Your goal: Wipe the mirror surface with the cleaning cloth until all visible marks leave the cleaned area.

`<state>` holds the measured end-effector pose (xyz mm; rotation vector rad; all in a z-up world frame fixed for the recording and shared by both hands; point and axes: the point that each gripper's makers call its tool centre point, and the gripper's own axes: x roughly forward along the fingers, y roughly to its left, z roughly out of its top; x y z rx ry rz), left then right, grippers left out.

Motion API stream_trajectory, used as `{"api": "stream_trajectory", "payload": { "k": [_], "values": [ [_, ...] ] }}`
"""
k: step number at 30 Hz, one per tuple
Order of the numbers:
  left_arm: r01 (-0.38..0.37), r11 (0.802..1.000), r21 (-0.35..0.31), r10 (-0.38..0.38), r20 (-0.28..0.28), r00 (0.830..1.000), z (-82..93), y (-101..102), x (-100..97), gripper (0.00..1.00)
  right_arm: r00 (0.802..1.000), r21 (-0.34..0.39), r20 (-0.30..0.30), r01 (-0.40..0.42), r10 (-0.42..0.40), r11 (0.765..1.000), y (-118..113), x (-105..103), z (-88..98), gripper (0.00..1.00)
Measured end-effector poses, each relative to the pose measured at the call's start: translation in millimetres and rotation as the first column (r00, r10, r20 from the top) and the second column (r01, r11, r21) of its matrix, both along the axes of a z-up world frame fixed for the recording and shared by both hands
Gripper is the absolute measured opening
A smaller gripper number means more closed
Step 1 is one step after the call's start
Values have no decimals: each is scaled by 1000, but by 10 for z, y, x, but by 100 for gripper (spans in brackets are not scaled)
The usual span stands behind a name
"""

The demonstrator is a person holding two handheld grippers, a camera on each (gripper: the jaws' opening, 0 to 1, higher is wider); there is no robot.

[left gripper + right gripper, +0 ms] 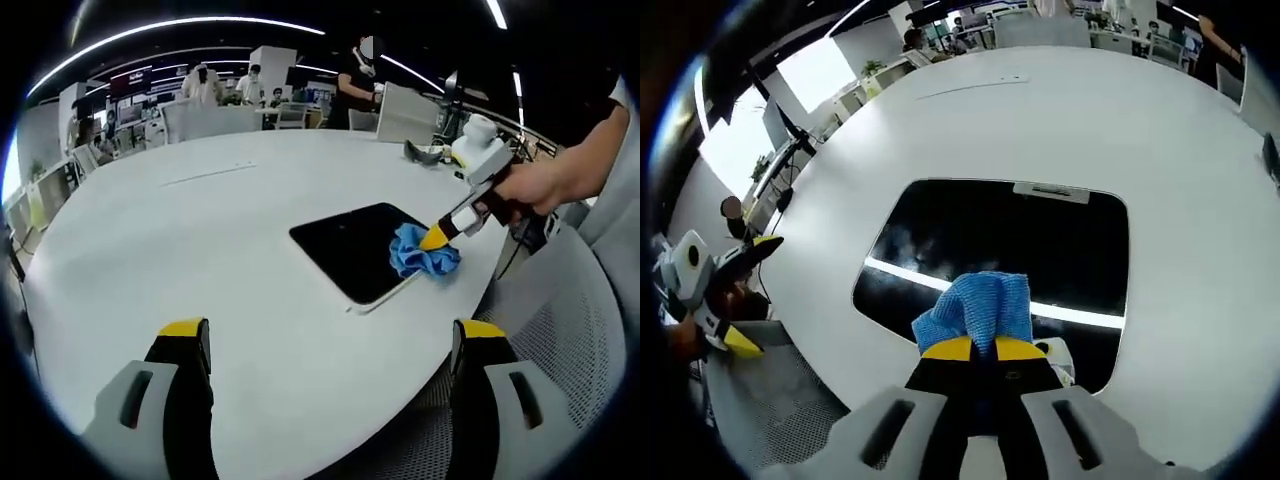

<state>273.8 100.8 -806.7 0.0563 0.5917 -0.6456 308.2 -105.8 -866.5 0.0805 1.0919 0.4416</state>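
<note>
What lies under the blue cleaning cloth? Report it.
The crumpled blue cleaning cloth, clamped in the right hand-held gripper, rests on the dark rectangular mirror. Any marks directly beneath it are covered.

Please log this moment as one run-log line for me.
right tool: shut on blue cloth | cloth on mirror near edge | left tool: open, off mirror | table

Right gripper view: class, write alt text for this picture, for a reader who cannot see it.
The right tongs are shut on a blue cleaning cloth pressed to a dark mirror lying flat on a white table. Pale smudges show on the glass left of the cloth. The left tongs appear at the left edge.
</note>
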Motion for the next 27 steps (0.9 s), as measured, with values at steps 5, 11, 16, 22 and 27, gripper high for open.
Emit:
{"api": "stream_trajectory", "payload": {
  "k": [5,11,16,22,27],
  "values": [
    [-1,1000,4,1,2,1000,1,0,-4,99,1000,4,-2,-7,7,1000,7,-59,1,0],
    [2,1000,10,-2,-5,1000,-12,-10,-15,99,1000,4,-3,-30,30,1000,14,-112,3,0],
    [-1,1000,16,1,-7,1000,-22,3,-12,99,999,13,-19,-31,31,999,11,-106,8,0],
    [-4,1000,13,4,-4,1000,-15,1,-8,99,999,17,-28,-41,42,999,12,-103,8,0],
    [-4,1000,13,4,-3,1000,-10,-2,-7,99,999,22,-29,-38,38,999,-14,-96,19,0]
  ]
}}
